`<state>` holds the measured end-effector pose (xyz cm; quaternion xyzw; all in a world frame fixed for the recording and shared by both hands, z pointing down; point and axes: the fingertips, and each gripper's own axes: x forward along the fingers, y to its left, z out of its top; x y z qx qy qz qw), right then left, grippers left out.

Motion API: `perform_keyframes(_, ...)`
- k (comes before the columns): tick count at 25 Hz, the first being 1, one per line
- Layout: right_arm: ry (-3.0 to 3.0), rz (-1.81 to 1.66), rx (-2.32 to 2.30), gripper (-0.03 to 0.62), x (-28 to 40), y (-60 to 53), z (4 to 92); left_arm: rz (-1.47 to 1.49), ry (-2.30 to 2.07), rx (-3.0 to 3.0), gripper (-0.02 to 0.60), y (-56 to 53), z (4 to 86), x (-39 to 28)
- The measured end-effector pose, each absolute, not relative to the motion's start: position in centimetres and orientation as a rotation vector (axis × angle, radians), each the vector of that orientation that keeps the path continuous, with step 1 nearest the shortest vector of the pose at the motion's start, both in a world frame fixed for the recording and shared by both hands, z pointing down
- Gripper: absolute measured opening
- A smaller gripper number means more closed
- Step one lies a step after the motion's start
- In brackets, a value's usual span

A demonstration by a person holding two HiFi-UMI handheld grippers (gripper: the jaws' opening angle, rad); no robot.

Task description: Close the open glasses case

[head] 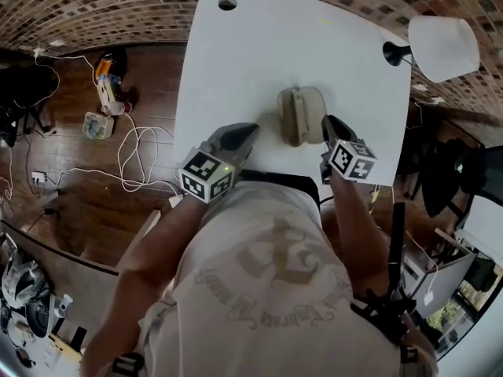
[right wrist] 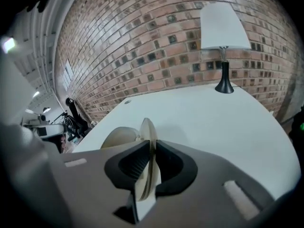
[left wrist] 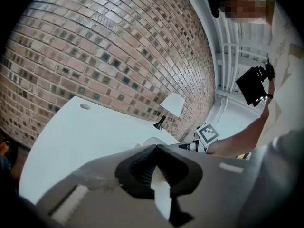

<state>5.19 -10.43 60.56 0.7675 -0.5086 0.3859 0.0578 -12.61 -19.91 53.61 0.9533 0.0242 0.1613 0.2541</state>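
Observation:
A beige glasses case (head: 300, 115) lies on the white table (head: 259, 61) near its front edge. In the right gripper view its thin lid (right wrist: 147, 129) stands on edge, with the rounded body (right wrist: 119, 137) to its left. My right gripper (right wrist: 151, 148) is shut on that lid, pads pressing both faces; in the head view it (head: 330, 126) sits at the case's right end. My left gripper (head: 248, 129) is just left of the case, apart from it, fingers together and empty. Over its shut tips (left wrist: 156, 147) the left gripper view shows the case (left wrist: 151, 140).
A white-shaded lamp (head: 440, 45) on a black stem stands at the table's far right corner. A cable hole (head: 227, 4) is at the far left. White cables (head: 134, 151) and small items lie on the wooden floor to the left. A brick wall (right wrist: 142, 46) is beyond.

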Motion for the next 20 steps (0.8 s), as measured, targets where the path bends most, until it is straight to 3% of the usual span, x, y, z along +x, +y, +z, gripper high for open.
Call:
perform_keyframes(17, -1.8, 0.881, 2.03, 0.061, -5.0, -15.8, 57.0, 0.421, 0.143, 2.607, 0.006, -20.4, 53.1, -13.2)
perform_keyframes(20, -1.837, 0.827, 1.911, 0.038, -6.4, -16.5, 57.6, 0.429, 0.129, 2.606, 0.006, -20.4, 53.1, -13.4)
